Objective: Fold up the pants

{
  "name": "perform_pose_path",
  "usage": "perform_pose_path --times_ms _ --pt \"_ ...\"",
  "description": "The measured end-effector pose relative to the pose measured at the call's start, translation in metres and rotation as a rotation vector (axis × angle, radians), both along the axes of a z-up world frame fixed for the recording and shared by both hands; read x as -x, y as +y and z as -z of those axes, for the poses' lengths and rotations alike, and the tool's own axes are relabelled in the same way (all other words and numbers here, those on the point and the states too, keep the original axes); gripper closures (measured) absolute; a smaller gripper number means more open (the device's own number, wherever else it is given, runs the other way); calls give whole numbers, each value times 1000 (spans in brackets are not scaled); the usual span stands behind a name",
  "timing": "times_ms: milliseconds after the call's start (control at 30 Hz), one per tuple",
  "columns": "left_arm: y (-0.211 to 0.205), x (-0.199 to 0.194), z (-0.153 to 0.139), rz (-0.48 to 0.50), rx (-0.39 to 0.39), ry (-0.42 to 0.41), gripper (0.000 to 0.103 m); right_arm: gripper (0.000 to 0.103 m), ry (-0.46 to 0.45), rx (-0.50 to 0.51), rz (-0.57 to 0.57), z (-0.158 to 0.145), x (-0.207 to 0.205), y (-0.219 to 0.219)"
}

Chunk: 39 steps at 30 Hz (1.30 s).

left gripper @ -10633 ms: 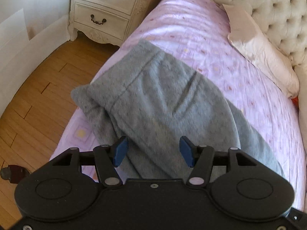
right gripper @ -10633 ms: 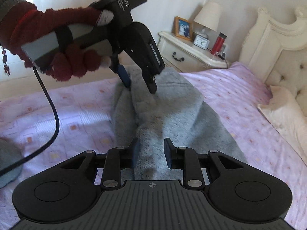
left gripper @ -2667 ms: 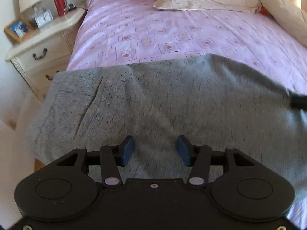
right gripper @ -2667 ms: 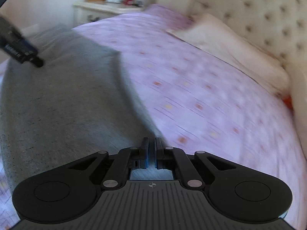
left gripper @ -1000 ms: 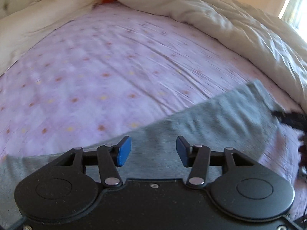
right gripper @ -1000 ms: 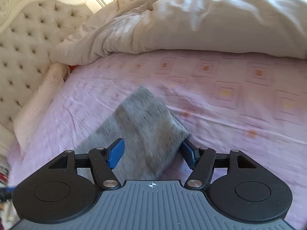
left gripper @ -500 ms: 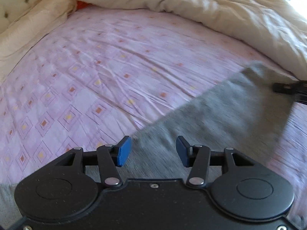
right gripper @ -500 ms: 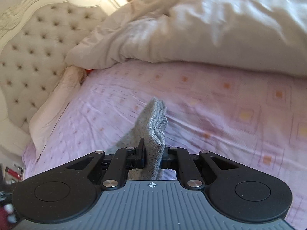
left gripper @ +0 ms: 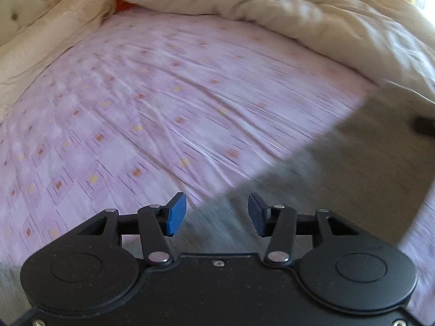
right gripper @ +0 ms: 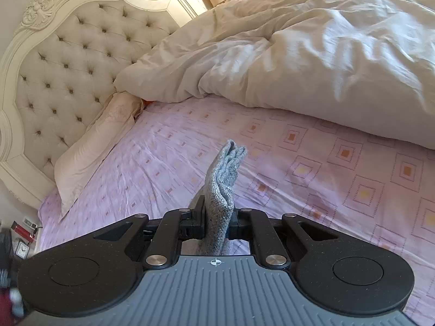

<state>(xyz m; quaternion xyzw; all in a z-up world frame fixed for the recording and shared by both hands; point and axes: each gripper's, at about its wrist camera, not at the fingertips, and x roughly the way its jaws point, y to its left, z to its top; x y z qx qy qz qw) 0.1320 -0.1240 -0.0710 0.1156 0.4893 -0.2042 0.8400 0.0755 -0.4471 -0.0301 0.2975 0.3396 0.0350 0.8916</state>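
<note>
Bed sheet (right gripper: 339, 168) | right hand-held gripper (right gripper: 217, 224) pinches pants (right gripper: 221, 190) | left hand-held gripper (left gripper: 216, 214) agape above them

A second ago my right gripper (right gripper: 216, 224) stood wide over the end of the fuzzy grey knit pants (right gripper: 221, 190); now its jaws have closed on a bunched edge that sticks up between them. My left gripper (left gripper: 214, 214), pads apart throughout, has swung from the nightstand side toward the rumpled cream duvet (left gripper: 312, 13).
</note>
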Motion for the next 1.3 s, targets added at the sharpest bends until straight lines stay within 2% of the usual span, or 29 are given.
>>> perform_pose_path --times_ms 167,267,333,400,500,567,733,800,900,1033,1133,1200,1233,1300 --pt "8 49 13 63 10 137 47 91 -8 35 -15 -7 0 8" --pt "11 67 33 75 -31 211 46 91 -20 62 -24 -16 1 17" --pt "9 79 34 122 -57 148 46 91 -47 91 -46 -27 1 28" --pt "10 81 29 145 -43 141 47 91 -83 124 -84 -39 2 44" --pt "34 69 15 44 70 171 47 91 -148 125 -170 -62 4 75" --pt "53 60 6 -20 109 161 47 91 -198 100 -245 -76 4 102" --pt "116 42 -7 -204 126 90 47 91 -277 -11 -479 -87 0 179" --pt "142 44 -8 -274 135 77 47 91 -282 -24 -561 -79 -3 212" --pt "179 46 -11 -368 148 54 47 91 -250 -17 -688 -51 -3 263" --pt "227 55 -10 -500 138 19 47 91 -211 85 -824 -11 6 322" --pt "255 63 -4 -594 100 11 47 87 -175 182 -913 16 15 352" --pt "270 67 -2 -640 77 16 47 76 -132 198 -979 22 18 368" --pt "275 69 -1 -655 68 19 47 66 -116 190 -1016 23 20 370" --pt "282 75 -2 -677 58 16 47 62 -138 155 -1059 15 28 368"
